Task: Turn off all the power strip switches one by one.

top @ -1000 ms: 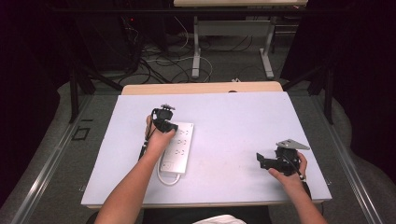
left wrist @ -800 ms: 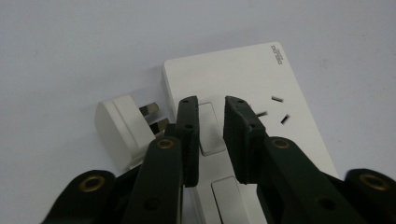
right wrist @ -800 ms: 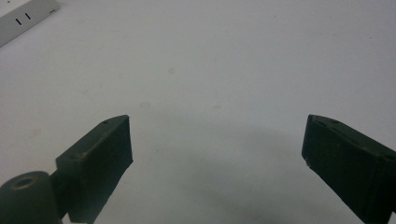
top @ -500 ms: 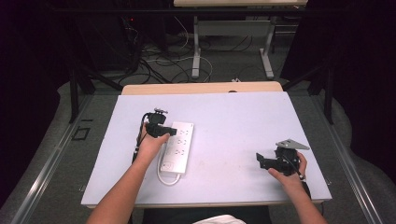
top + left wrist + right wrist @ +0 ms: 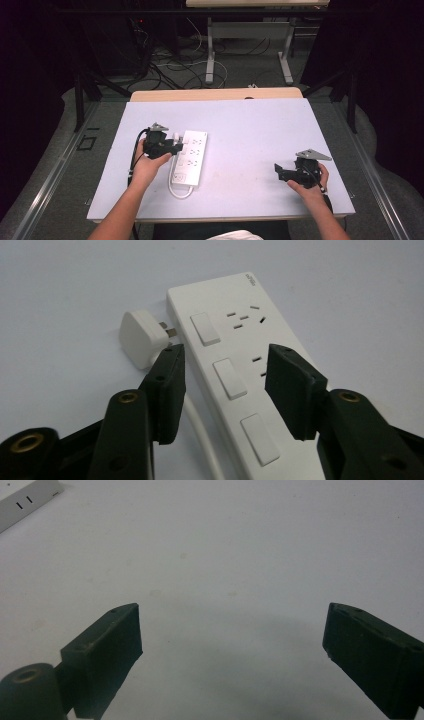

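Black jaws of the left gripper [image 5: 225, 385] are held partly apart above the white power strip [image 5: 250, 385], and nothing is clamped between them; no contact with the strip can be made out. Between the jaw tips the strip's middle rocker switch [image 5: 230, 379] is framed, while the white plug [image 5: 141, 338] lies just beside the strip's edge, near the tip of one jaw, its metal pins turned toward the strip. In the high view the left gripper [image 5: 167, 146] is seen over the strip's left side, on the pale table [image 5: 260, 130].

A slip is judged the main risk: the plug is small, smooth and rounded, so if it were pinched off-centre it could be squeezed out sideways or pushed along the table. If the jaws were lowered as they stand, a switch could be pressed or the light strip shoved, since it is not being steadied. The strip's own cord [image 5: 181, 192], looped at the near end, could also be caught.

The right gripper [image 5: 291, 173] is held well apart from the strip, near the table's right edge, its jaws wide open and empty over bare table.
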Demonstrator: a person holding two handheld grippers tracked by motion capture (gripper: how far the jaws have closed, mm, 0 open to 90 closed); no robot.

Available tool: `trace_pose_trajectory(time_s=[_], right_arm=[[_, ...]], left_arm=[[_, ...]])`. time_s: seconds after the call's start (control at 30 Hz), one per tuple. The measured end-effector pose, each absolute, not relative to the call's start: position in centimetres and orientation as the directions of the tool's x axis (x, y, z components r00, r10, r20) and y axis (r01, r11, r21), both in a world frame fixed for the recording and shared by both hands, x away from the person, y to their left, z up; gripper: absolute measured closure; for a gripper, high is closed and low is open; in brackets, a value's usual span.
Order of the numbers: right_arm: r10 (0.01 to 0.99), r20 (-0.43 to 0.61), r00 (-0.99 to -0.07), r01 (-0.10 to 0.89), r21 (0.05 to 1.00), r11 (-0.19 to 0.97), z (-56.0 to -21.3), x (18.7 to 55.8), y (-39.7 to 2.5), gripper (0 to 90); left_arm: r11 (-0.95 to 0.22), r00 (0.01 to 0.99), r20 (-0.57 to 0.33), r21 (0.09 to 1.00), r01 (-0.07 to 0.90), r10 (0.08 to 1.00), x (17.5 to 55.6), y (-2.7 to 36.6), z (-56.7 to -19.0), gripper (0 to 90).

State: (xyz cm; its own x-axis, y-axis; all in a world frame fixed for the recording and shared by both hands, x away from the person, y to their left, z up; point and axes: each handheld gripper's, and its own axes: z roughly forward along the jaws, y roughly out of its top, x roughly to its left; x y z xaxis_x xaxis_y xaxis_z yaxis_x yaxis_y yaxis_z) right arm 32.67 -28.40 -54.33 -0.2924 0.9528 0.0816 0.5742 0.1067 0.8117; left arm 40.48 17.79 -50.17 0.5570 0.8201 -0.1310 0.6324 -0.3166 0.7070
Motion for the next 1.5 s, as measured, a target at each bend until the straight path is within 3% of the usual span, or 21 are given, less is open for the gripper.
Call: trace_pose_trajectory(time_s=[0.17, 0.3, 0.6, 0.87, 1.0, 1.07, 1.2, 1.33, 1.5], right_arm=[[0.953, 0.084, -0.291, 0.575, 0.811, 0.104, -54.3, 32.7, -28.4, 8.2], [0.954, 0.087, -0.286, 0.578, 0.81, 0.099, -54.3, 32.7, -28.5, 8.3], [0.954, 0.089, -0.288, 0.576, 0.812, 0.098, -54.3, 32.7, -28.4, 8.3], [0.952, 0.086, -0.293, 0.572, 0.814, 0.103, -54.3, 32.6, -28.6, 8.3], [0.952, 0.086, -0.293, 0.572, 0.814, 0.102, -54.2, 32.6, -28.6, 8.3], [0.951, 0.082, -0.297, 0.569, 0.815, 0.107, -54.2, 32.7, -28.6, 8.2], [0.951, 0.084, -0.297, 0.571, 0.814, 0.106, -54.2, 32.7, -28.5, 8.2], [0.95, 0.082, -0.301, 0.569, 0.815, 0.11, -54.2, 32.7, -28.5, 8.2], [0.95, 0.084, -0.3, 0.57, 0.814, 0.108, -54.3, 32.8, -28.4, 8.2]], left_arm=[[-0.341, 0.567, -0.084, 0.723, 0.6, 0.82, 39.0, 19.6, -50.2, 44.6], [-0.327, 0.583, -0.096, 0.75, 0.575, 0.807, 37.8, 21.6, -50.3, 43.1], [-0.233, 0.524, -0.153, 0.768, 0.597, 0.838, 35.2, 24.6, -51.4, 42.4], [-0.148, 0.453, -0.19, 0.777, 0.612, 0.871, 34.2, 26.1, -51.9, 29.3], [-0.104, 0.4, -0.201, 0.776, 0.622, 0.894, 34.4, 26.5, -52.7, 15.4], [-0.106, 0.388, -0.191, 0.772, 0.626, 0.902, 34.6, 26.7, -52.9, 15.0], [-0.086, 0.358, -0.196, 0.765, 0.639, 0.913, 34.9, 26.9, -53.6, 0.2], [-0.101, 0.337, -0.159, 0.763, 0.638, 0.928, 35.3, 27.4, -54.2, 0.2], [-0.072, 0.314, -0.177, 0.762, 0.644, 0.933, 35.7, 28.5, -54.8, 0.2]])
